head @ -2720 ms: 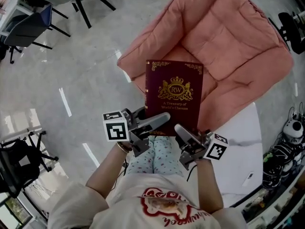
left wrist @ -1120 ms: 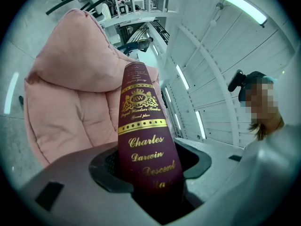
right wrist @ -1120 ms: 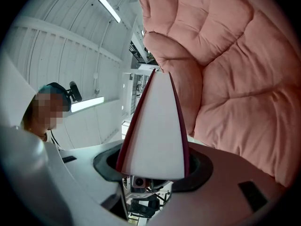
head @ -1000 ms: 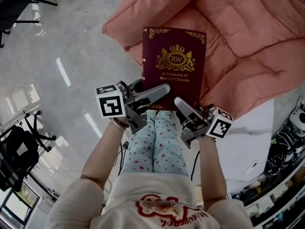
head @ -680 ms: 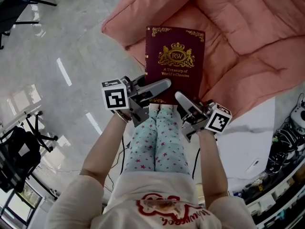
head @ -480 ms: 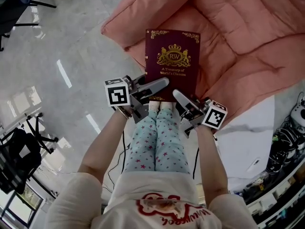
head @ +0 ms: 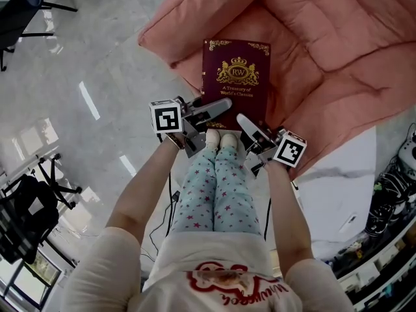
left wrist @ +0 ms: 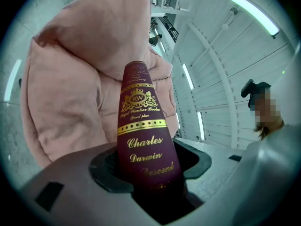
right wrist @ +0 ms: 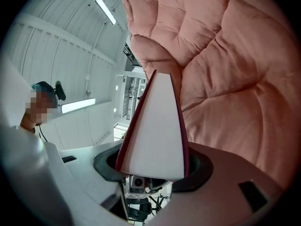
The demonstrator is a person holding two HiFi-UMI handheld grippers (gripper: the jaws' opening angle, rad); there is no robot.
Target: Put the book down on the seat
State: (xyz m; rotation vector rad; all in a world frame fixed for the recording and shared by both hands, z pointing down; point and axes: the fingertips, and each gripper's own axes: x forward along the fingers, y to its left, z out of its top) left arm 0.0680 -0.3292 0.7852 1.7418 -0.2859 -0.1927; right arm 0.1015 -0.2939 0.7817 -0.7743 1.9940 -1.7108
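shirt [head: 214, 285]: red print on the chest, which I couldn't read.
legs [head: 218, 187]: pale trousers with star print, pale feet [head: 220, 138] pointing at the book's near edge.
left gripper [head: 221, 106]: clamped on the book's spine at the near-left corner; marker cube [head: 166, 117] faced up.
right gripper [head: 243, 120]: clamped on the white page edge at the near-right corner, the covers showing as red lines either side in its own view; its marker cube [head: 289, 149] was tilted.
book [head: 236, 77]: maroon hardback, cover up, held by its near end and reaching out over the seat's front. I couldn't tell whether it touched the cushion.
cover text: gold crest with "RW"; the two lines under it read like "A Treasury of World's Classics".
spine text: "RW" crest again, small script below too fine to be sure of, then "Charles", "Darwin", and a third word half hidden by the jaw.
seat [head: 338, 51]: pink quilted cushion chair, directly under and beyond the book.
white slab [head: 338, 194]: right of me, beside the seat.
floor [head: 97, 57]: grey and glossy, with white dashes.
black chairs: one far left [head: 19, 12], one near left [head: 19, 220], both well apart from the seat.
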